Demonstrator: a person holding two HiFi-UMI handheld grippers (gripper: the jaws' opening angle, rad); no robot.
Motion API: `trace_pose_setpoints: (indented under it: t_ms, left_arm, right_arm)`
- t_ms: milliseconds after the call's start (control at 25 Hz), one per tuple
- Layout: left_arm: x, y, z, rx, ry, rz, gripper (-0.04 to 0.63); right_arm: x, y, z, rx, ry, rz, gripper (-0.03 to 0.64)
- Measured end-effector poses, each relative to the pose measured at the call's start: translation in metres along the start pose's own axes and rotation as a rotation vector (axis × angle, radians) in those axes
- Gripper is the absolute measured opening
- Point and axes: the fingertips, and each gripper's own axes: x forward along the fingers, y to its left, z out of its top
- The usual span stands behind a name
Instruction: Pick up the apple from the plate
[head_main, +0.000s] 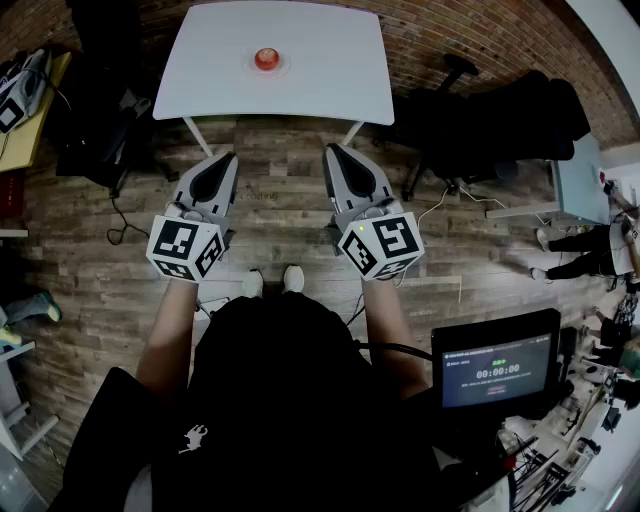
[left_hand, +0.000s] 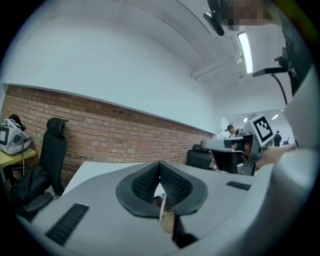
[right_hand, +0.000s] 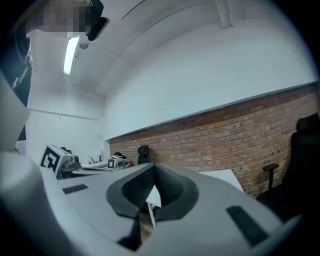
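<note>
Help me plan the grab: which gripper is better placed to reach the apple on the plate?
Left, narrowly. Both grippers are shut, empty and short of the table; the apple lies somewhat nearer the left gripper than the right gripper, judging from the head view.

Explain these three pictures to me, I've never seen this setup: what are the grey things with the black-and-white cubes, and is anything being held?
There is no robot here. A person stands with a hand-held two-jaw gripper in each hand. The head view comes from a camera on their head, looking down. In it the left gripper and right gripper point ahead over a wooden floor. The marker cubes are part of the grippers. The other two pictures come from a camera riding on each gripper, looking along its jaws. Both pairs of jaws are closed and hold nothing. Ahead stands a white table with a red apple on a small plate, out of the grippers' reach.
</note>
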Motion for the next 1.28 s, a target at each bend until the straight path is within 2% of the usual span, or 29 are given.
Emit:
trace_pose_setpoints:
  t_ms: [440,640,880,1080,1280]
  left_arm:
    - [0.001,-0.014,-0.008,0.001,-0.003,0.013,0.006]
    - [0.000,-0.014,-0.013,0.000,0.000,0.032,0.006]
    - [0.014,-0.029,-0.024,0.007,0.018,0.066,0.006]
    - [0.038,-0.042,-0.015,0.018,0.035,0.084,0.006]
    - [0.039,-0.047,-0.017,0.020,0.041,0.118,0.006]
  right_arm:
    - [-0.014,-0.010,-0.010,0.002,0.003,0.013,0.003]
    - [-0.021,-0.013,-0.012,0.038,-0.021,0.043,0.005]
    - [-0.035,-0.035,-0.022,0.046,-0.009,0.058,0.005]
    - [-0.032,-0.063,-0.023,0.019,0.022,0.089,0.005]
    - [-0.034,-0.068,-0.029,0.043,0.028,0.130,0.005]
